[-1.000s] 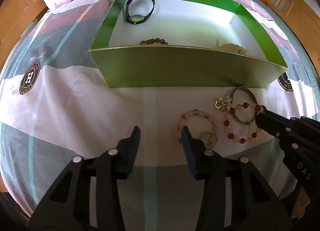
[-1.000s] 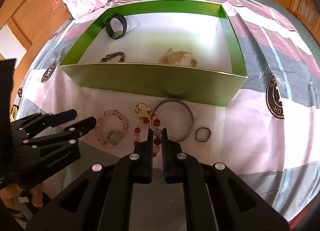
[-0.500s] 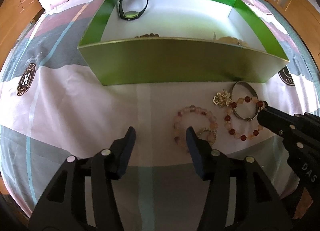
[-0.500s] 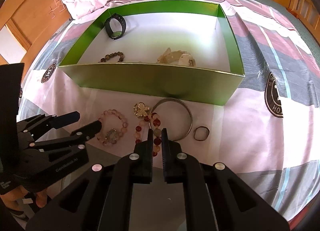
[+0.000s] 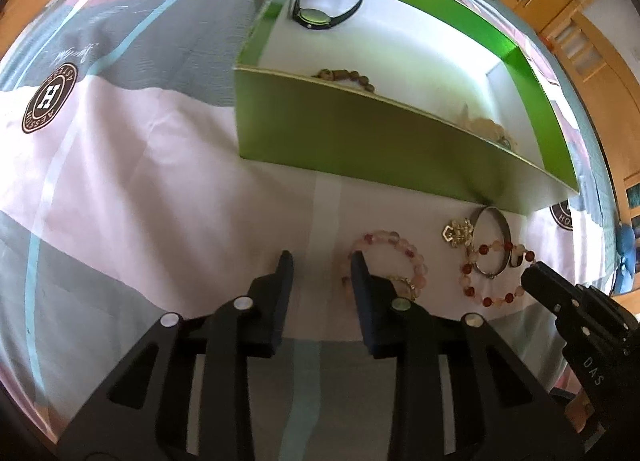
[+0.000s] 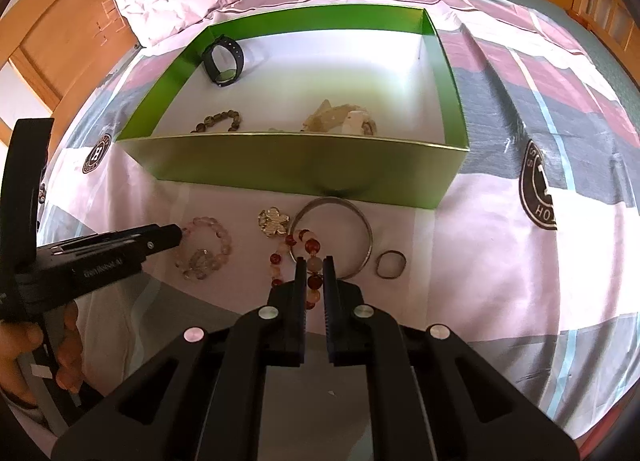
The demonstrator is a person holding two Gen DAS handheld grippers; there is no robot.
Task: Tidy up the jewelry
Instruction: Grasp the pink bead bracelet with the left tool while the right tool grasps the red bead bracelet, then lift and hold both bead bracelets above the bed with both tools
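A pink bead bracelet (image 5: 404, 249) (image 6: 224, 237) lies on the bedsheet in front of the green box (image 5: 400, 141) (image 6: 300, 161). My left gripper (image 5: 320, 261) (image 6: 174, 235) points down at its left edge. The jaws are closing, with only the bracelet's leftmost beads just inside the right finger and no pad pressing on them. My right gripper (image 6: 315, 267) (image 5: 536, 277) is shut on a red-and-white bead bracelet (image 6: 276, 259) (image 5: 472, 289), which still rests on the sheet.
On the sheet lie a gold flower brooch (image 6: 273, 221), a silver bangle (image 6: 366, 227) and a small ring (image 6: 390, 253). The box holds a black watch (image 6: 224, 59), a brown bead bracelet (image 6: 218, 121) and a pale crystal piece (image 6: 340, 121). A hand (image 6: 24, 345) holds the left gripper.
My left gripper has shifted right to the pink bracelet's edge and rolled a little; its jaws widened, then narrowed. The right gripper and the jewelry have not moved.
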